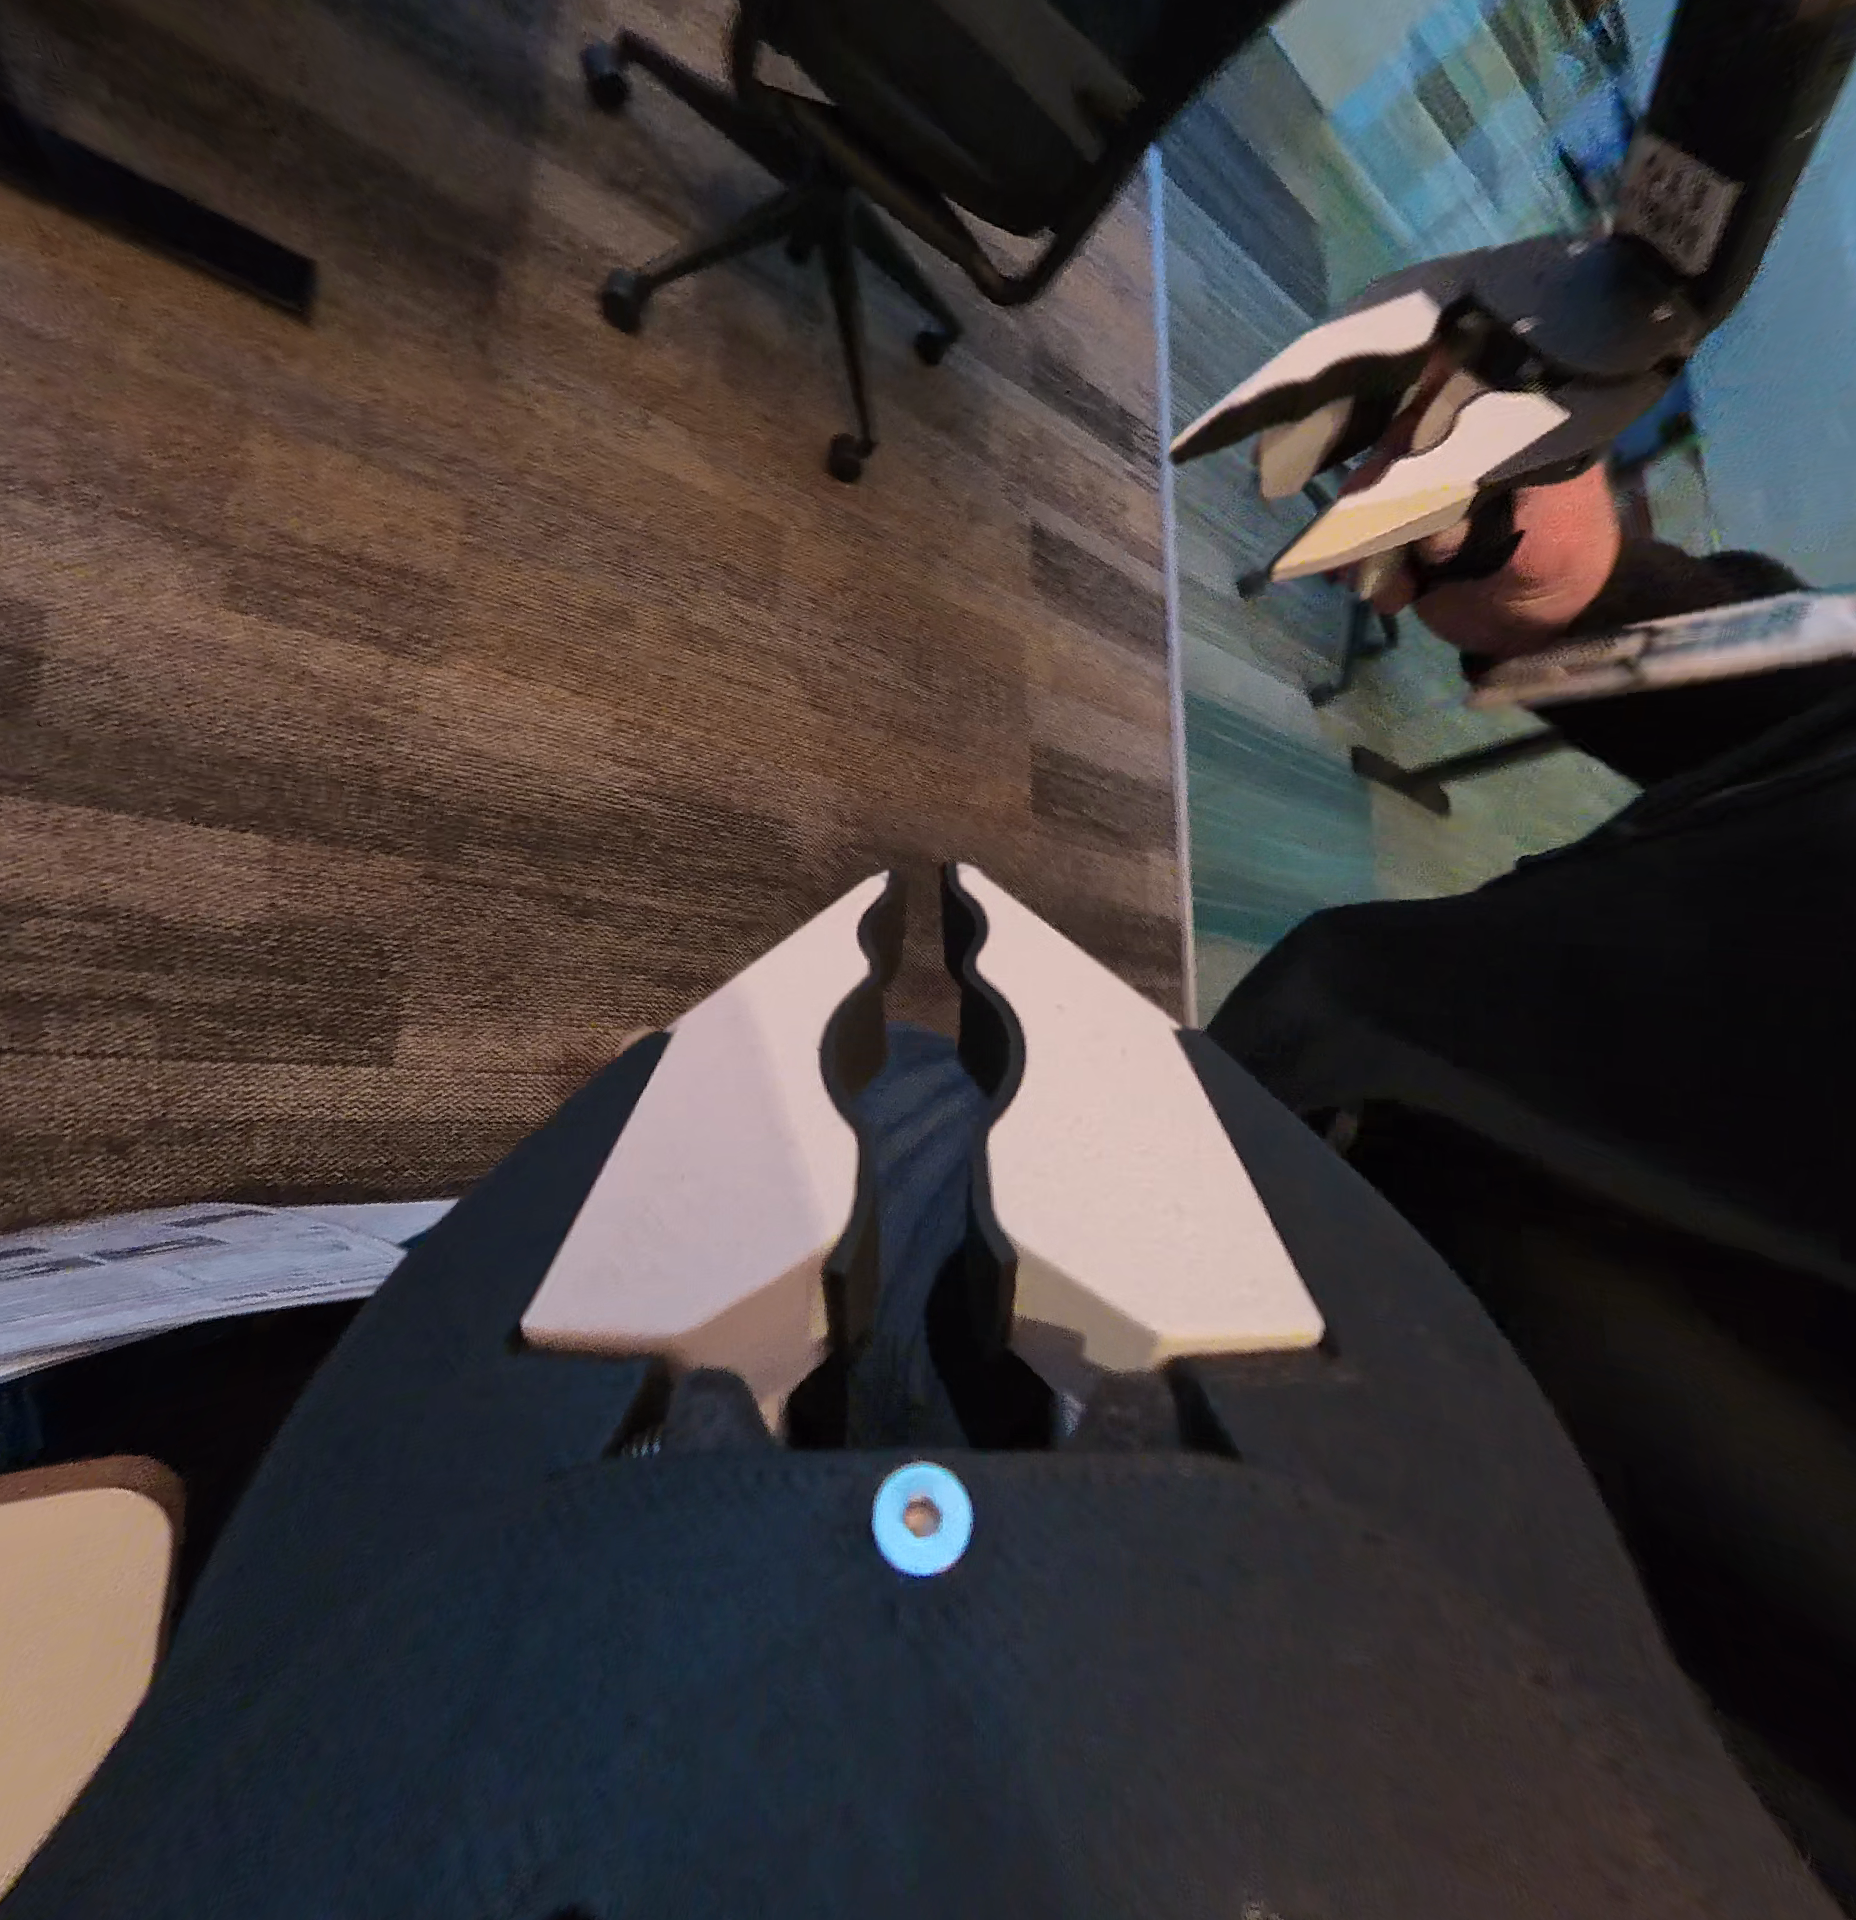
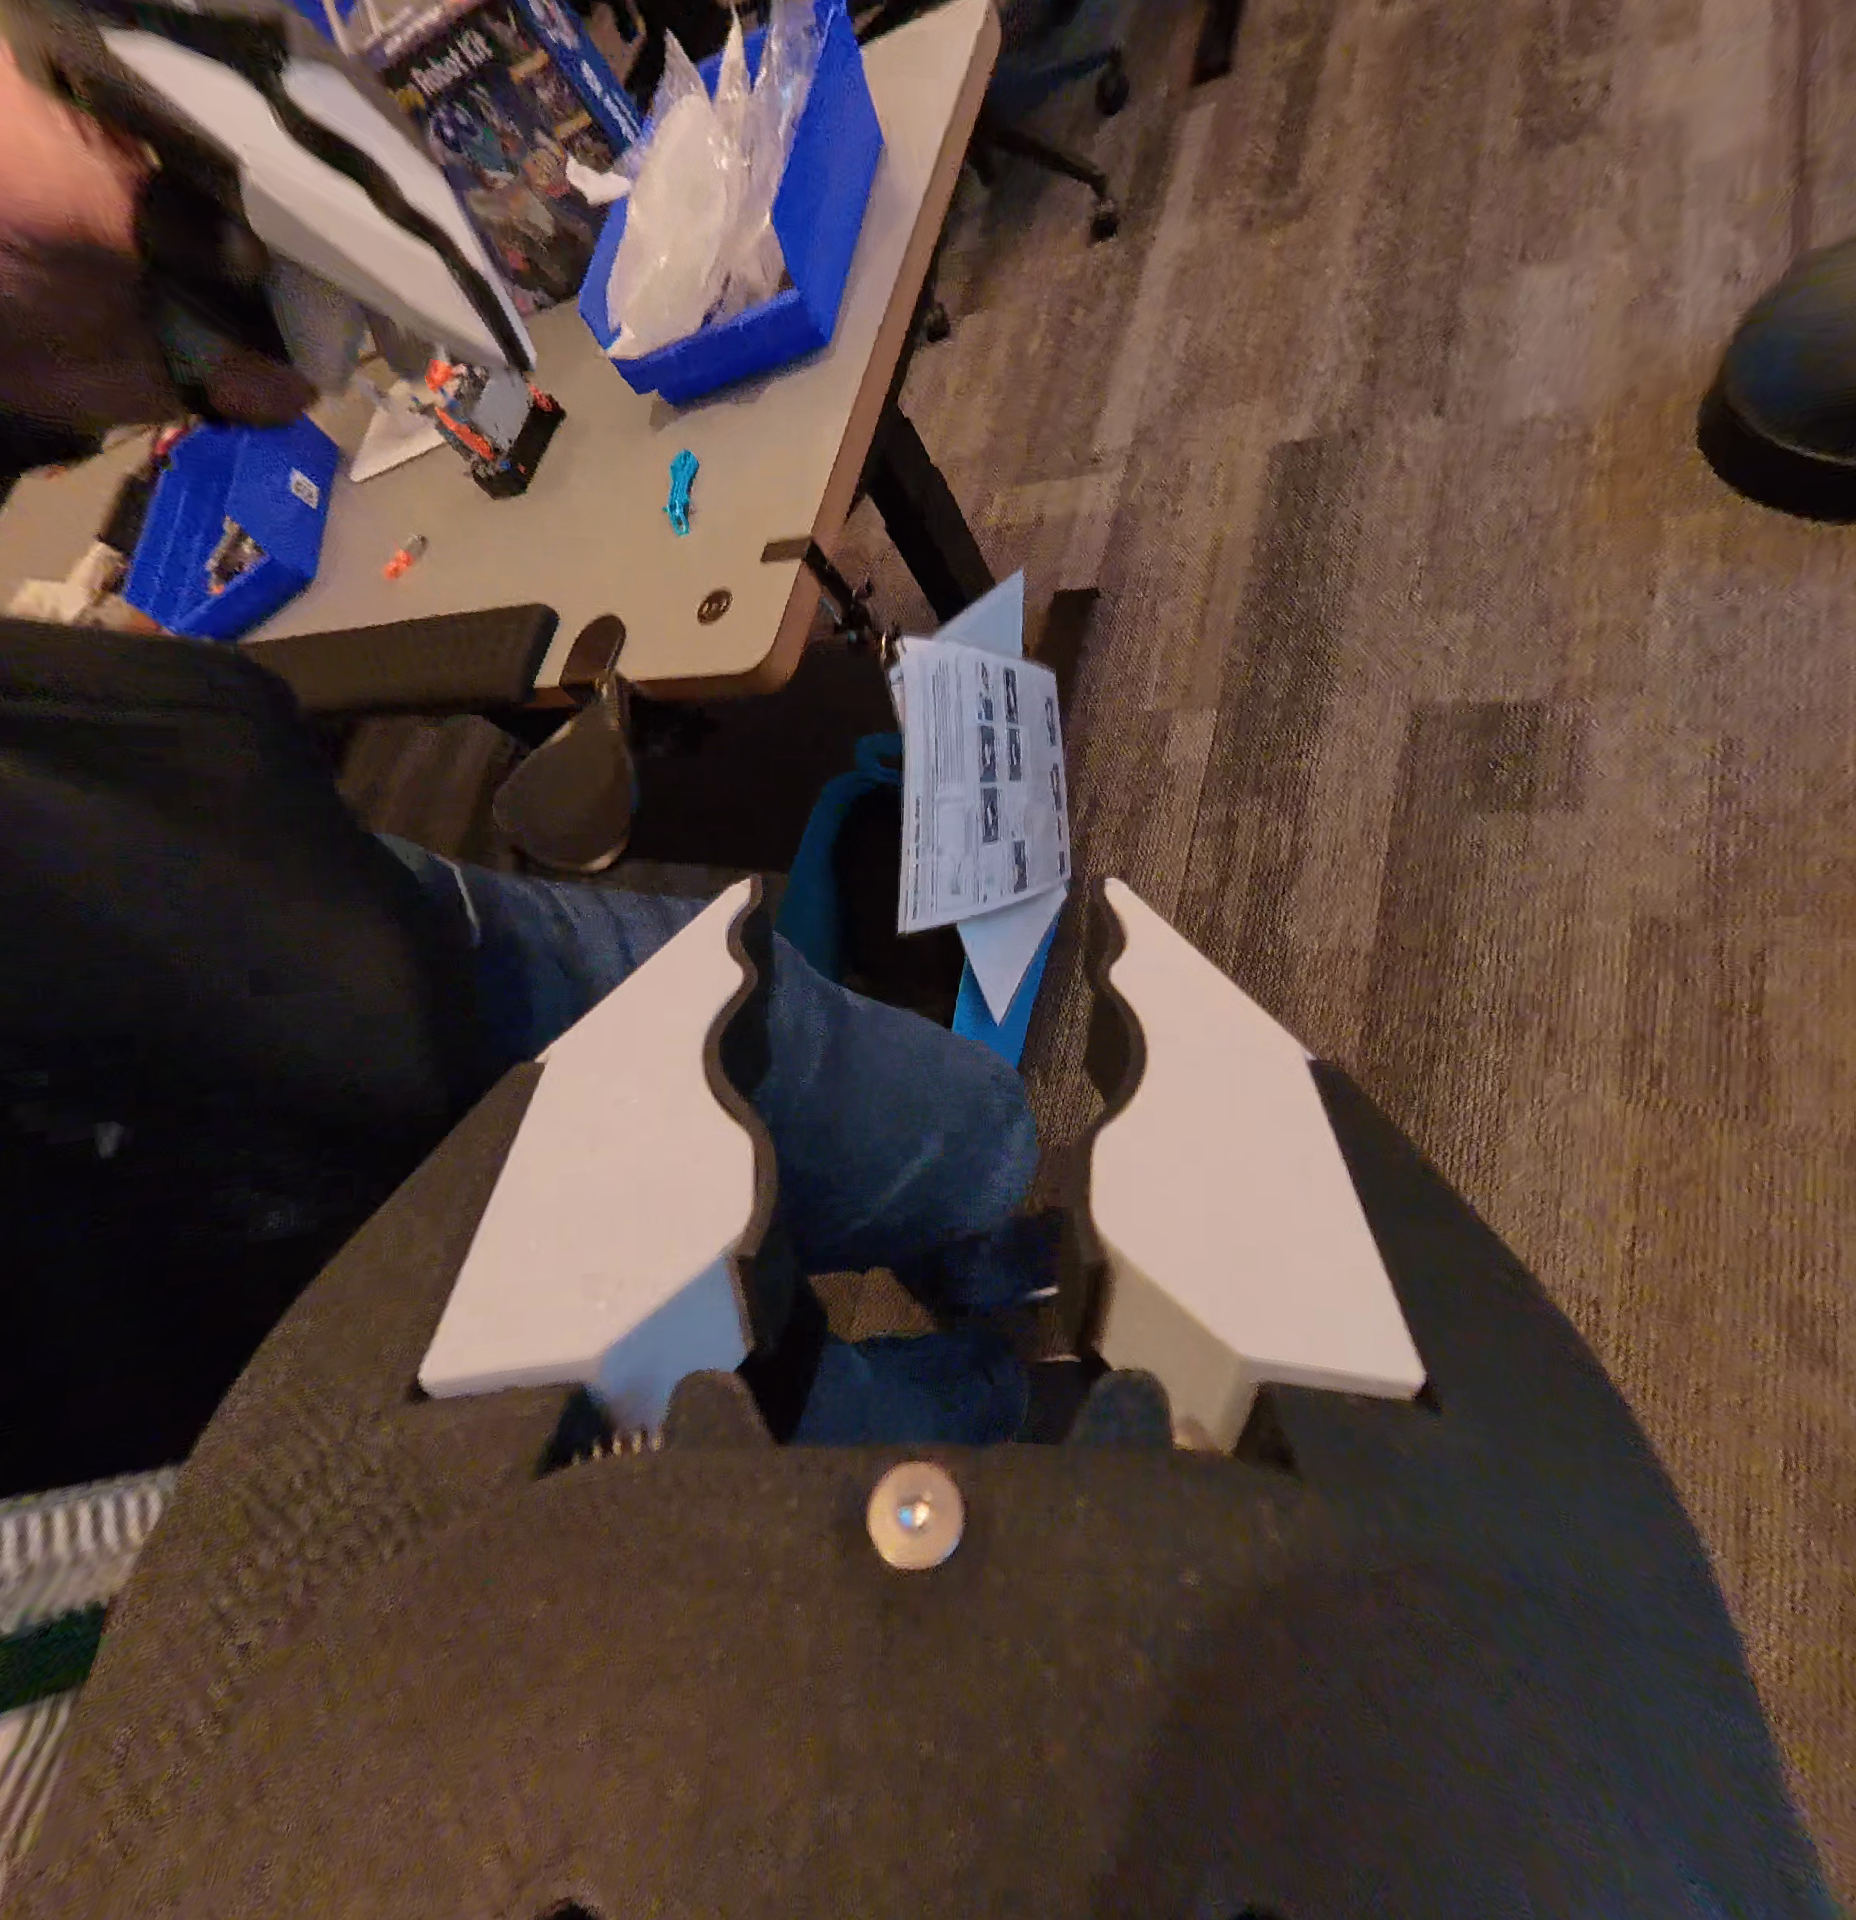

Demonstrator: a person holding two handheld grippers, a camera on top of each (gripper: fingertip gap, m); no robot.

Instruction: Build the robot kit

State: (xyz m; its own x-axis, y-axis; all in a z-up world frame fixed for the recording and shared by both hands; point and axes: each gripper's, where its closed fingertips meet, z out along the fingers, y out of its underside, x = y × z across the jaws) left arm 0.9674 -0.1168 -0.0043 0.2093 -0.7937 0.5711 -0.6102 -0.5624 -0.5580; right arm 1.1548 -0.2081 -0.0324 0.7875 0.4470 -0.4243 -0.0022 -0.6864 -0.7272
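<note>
Left wrist view: left gripper point(image 1: 919, 883) nearly clenched on nothing, jaws a sliver apart, angled down over grey carpet point(image 1: 384, 675) near an office chair point(image 1: 851, 208), away from any work.

Right wrist view: right gripper point(image 2: 929, 904) released, jaws wide and empty over a knee in jeans point(image 2: 882, 1101), perhaps resting; printed sheet point(image 2: 981, 779) beyond, counter point(image 2: 612, 520) with blue bins point(image 2: 820, 208) well apart.

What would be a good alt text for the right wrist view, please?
The open right gripper hangs empty above a person's knee and carpet. Ahead lies a printed sheet; a table at upper left bears blue bins and small parts.
</note>
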